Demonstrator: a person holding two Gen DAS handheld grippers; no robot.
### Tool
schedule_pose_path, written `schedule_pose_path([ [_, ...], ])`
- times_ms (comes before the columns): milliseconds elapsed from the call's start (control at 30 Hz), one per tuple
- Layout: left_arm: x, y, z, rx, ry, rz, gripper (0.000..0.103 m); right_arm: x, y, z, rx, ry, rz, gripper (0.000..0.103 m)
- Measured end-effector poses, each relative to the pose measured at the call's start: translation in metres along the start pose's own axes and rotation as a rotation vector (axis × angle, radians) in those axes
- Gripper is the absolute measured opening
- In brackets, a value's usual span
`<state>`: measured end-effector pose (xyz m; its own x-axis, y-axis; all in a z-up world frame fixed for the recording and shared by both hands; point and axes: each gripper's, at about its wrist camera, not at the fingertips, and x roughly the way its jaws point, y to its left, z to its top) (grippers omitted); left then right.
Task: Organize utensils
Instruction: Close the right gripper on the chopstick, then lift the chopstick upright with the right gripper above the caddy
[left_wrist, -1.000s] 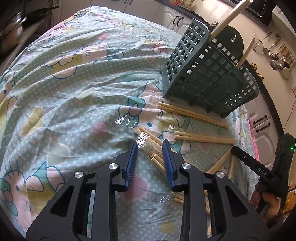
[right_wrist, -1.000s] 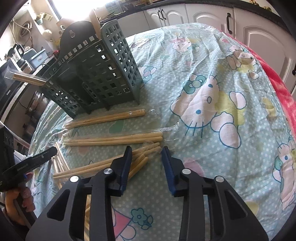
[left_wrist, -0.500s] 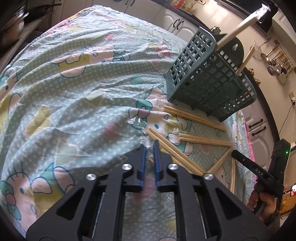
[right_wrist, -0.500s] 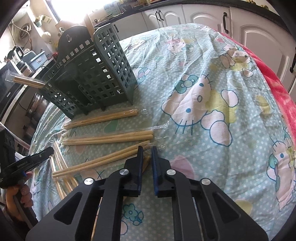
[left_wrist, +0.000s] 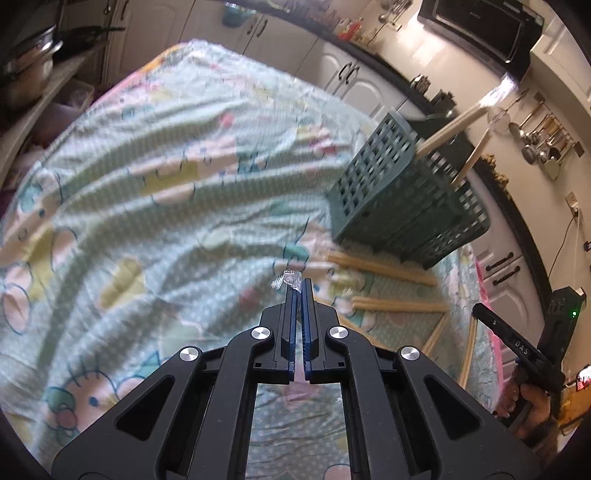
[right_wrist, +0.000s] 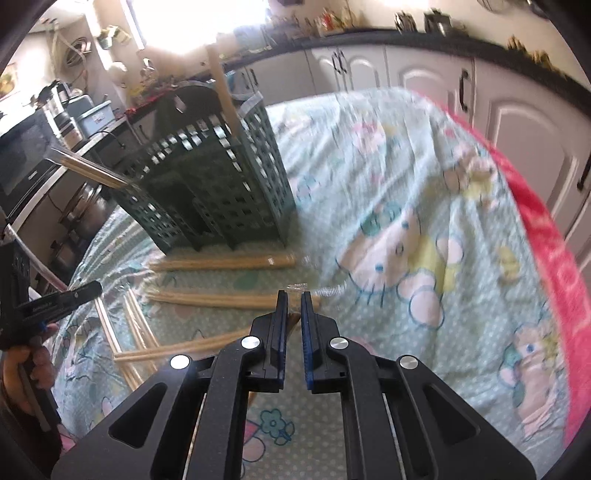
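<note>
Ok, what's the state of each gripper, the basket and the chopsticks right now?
left gripper: shut on wrapped pair, wrapper end past the tips.
right gripper: shut on chopstick pair.
green basket: standing on the cloth, two packs inside.
loose chopsticks: lying flat before the basket.

Daylight floods in from a blown-out window (right_wrist: 199, 26) behind my dark green utensil basket (right_wrist: 218, 184), washing out the top of my right view. Both pictures are smeared by motion: the cartoon-print cloth (left_wrist: 155, 192) and the wrapped chopsticks (right_wrist: 221, 263) look soft, while my hand-held grippers' black frames stay crisp. Fisheye bending curves the cabinets (right_wrist: 517, 122), and the corners go black.
</note>
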<state>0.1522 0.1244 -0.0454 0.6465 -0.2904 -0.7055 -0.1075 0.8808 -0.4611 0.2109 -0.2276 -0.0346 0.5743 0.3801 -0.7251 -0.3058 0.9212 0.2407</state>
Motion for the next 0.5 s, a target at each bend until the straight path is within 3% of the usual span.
schedule_pose_path([
  [500, -0.045, -0.078, 0.028, 0.171, -0.117, -0.123, 0.0, -0.069, 0.037, 0.037, -0.135, -0.182, 0.06, 0.006],
])
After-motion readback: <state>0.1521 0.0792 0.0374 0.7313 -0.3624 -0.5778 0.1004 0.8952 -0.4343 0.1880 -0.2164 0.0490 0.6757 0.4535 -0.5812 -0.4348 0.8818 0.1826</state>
